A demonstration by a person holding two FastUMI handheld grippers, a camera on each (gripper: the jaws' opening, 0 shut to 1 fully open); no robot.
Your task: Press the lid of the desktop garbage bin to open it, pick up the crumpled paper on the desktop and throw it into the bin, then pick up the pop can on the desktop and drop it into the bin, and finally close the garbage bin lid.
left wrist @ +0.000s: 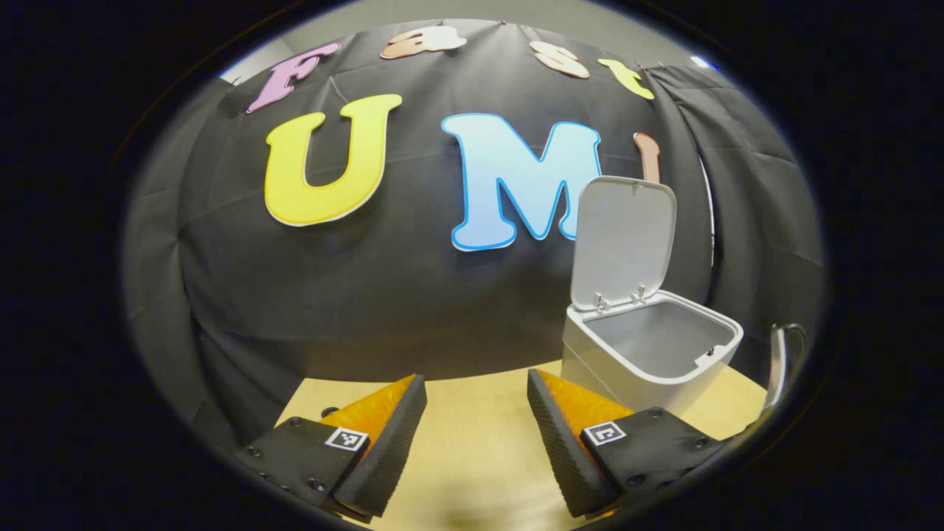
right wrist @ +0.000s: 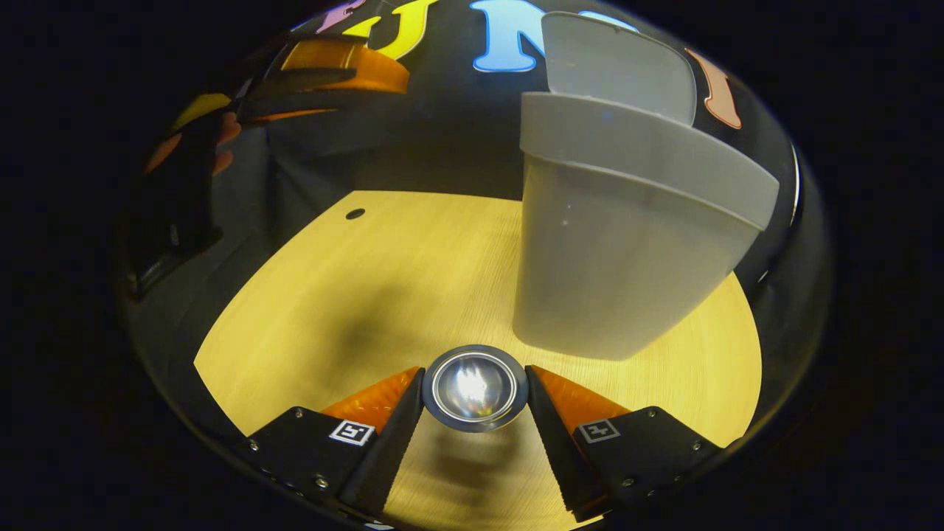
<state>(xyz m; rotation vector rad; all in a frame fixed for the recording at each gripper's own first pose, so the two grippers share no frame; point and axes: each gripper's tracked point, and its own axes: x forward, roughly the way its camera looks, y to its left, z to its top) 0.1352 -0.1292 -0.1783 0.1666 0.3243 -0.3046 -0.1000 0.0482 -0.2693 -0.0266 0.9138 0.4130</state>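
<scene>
The white desktop bin (left wrist: 627,369) stands on the wooden table at right, its lid (left wrist: 623,240) swung up and the grey inside in sight. My left gripper (left wrist: 476,380) hovers open left of the bin, nothing between its fingers. In the right gripper view, the pop can (right wrist: 476,387) shows its shiny round end between the fingers, and my right gripper (right wrist: 474,372) is shut on it. Just ahead and to the right of the can rises the bin's wall (right wrist: 612,251), with the raised lid (right wrist: 616,66) behind. The left gripper (right wrist: 324,74) shows far off at upper left.
The light wooden table (right wrist: 383,280) stretches left of the bin, with a small dark hole (right wrist: 355,214) near its far edge. Black cloth walls close the booth behind. A silvery curved edge (left wrist: 778,361) shows at the far right of the left gripper view.
</scene>
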